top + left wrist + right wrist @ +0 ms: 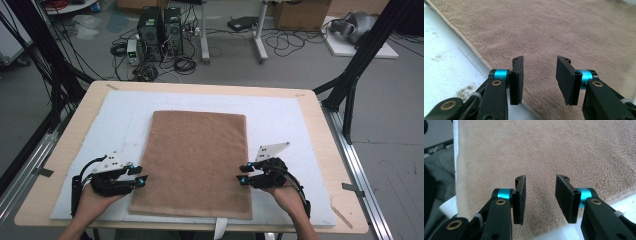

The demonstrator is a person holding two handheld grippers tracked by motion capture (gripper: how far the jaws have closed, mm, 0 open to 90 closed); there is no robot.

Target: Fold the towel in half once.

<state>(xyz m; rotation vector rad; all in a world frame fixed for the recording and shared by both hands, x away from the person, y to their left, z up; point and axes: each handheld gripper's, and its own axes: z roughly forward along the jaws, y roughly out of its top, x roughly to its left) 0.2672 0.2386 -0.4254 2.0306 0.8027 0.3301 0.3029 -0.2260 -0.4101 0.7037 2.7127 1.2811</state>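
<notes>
Brown towel point(196, 162) flat mid-tabletop point(320, 130) on white mat point(280, 117). Left tool point(144, 179) and right tool point(241, 175) spread, empty, at its near side edges. No legible writing.

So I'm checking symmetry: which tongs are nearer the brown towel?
Neither clearly: the left tongs sit at the brown towel left edge, the right tongs at its right edge, both open.
</notes>
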